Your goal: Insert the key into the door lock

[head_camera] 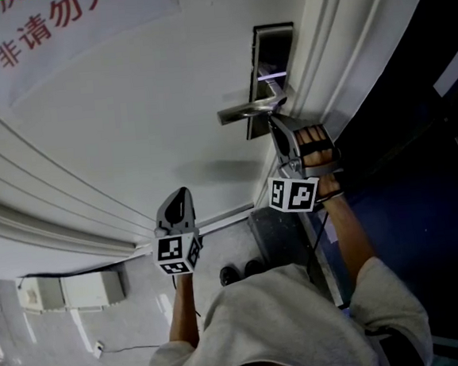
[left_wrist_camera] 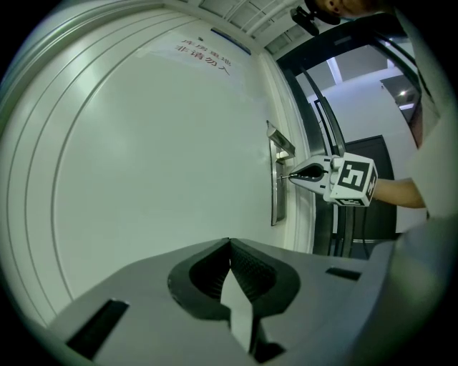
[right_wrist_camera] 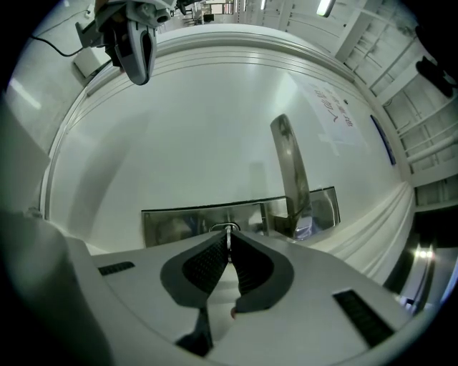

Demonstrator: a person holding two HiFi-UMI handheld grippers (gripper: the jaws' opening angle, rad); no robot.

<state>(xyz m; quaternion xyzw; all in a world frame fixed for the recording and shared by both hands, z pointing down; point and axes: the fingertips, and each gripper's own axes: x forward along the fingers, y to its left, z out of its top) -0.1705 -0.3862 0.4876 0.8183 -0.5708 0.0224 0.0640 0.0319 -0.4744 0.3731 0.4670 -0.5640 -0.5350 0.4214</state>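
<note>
The steel lock plate [head_camera: 274, 55] sits at the white door's edge, with its lever handle [head_camera: 246, 110] sticking out. My right gripper [head_camera: 274, 122] points at the plate just below the lever and is shut on a thin metal key [right_wrist_camera: 228, 234]. The key's tip is at the round keyhole on the plate [right_wrist_camera: 179, 223]; how far in it sits I cannot tell. The left gripper view shows the right gripper [left_wrist_camera: 292, 176] side-on, tip against the plate [left_wrist_camera: 276, 200]. My left gripper [head_camera: 179, 198] hangs back from the door, shut on nothing [left_wrist_camera: 229, 245].
The white door [head_camera: 129, 131] carries a paper notice with red characters [head_camera: 56, 26]. A dark doorway [head_camera: 418, 162] opens to the right of the door frame. The person's dark shoes [head_camera: 241, 272] stand on the grey floor near a white box [head_camera: 71, 292].
</note>
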